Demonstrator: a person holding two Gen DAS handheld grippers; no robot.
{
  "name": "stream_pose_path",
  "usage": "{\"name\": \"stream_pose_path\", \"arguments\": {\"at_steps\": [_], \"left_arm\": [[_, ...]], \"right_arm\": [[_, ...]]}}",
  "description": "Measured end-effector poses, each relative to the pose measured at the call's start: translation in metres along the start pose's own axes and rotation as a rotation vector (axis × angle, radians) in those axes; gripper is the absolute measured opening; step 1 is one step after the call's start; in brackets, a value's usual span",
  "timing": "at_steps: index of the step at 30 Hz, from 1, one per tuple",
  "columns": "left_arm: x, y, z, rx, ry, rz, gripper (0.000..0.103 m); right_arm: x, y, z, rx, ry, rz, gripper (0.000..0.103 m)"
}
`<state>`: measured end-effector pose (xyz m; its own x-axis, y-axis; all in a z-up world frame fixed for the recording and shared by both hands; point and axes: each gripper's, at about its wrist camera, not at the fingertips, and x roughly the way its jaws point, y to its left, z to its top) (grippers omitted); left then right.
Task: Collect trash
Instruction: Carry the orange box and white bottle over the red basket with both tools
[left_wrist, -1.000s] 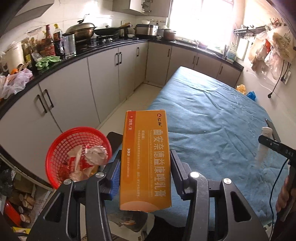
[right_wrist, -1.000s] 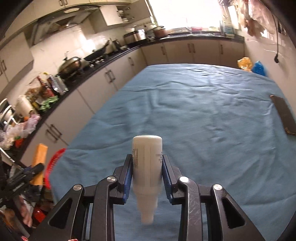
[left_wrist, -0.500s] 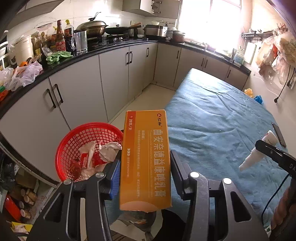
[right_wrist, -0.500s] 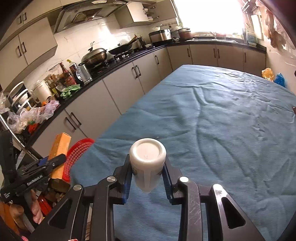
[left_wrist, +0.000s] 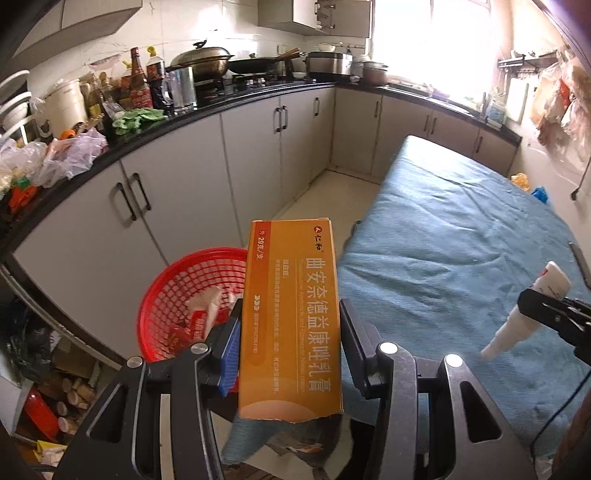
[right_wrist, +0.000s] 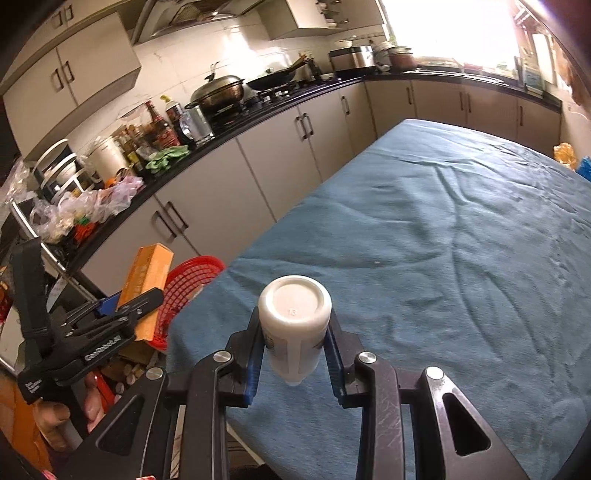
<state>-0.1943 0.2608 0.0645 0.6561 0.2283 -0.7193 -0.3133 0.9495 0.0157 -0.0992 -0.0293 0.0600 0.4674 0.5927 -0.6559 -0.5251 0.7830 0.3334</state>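
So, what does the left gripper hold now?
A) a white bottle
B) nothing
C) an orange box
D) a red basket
C: in the left wrist view the left gripper is shut on the orange box; the white bottle is in the right gripper.

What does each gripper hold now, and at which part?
The left gripper holds an orange box by its long side faces, at the lower half. The right gripper holds a white bottle around its body, nozzle down.
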Motion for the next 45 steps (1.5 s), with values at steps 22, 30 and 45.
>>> {"name": "stream_pose_path", "arguments": {"at_steps": [22, 30, 45], "left_arm": [[0.016, 0.025, -0.004, -0.028, 0.015, 0.087, 0.047], [0.022, 0.042, -0.005, -0.057, 0.025, 0.100, 0.047], [0.032, 0.083, -0.009, -0.113, 0.048, 0.151, 0.047]], "right_arm": [[0.027, 0.032, 0.004, -0.057, 0.047, 0.066, 0.033], [0.037, 0.047, 0.010, -0.075, 0.063, 0.098, 0.033], [0.066, 0.094, 0.024, -0.139, 0.082, 0.170, 0.033]]}}
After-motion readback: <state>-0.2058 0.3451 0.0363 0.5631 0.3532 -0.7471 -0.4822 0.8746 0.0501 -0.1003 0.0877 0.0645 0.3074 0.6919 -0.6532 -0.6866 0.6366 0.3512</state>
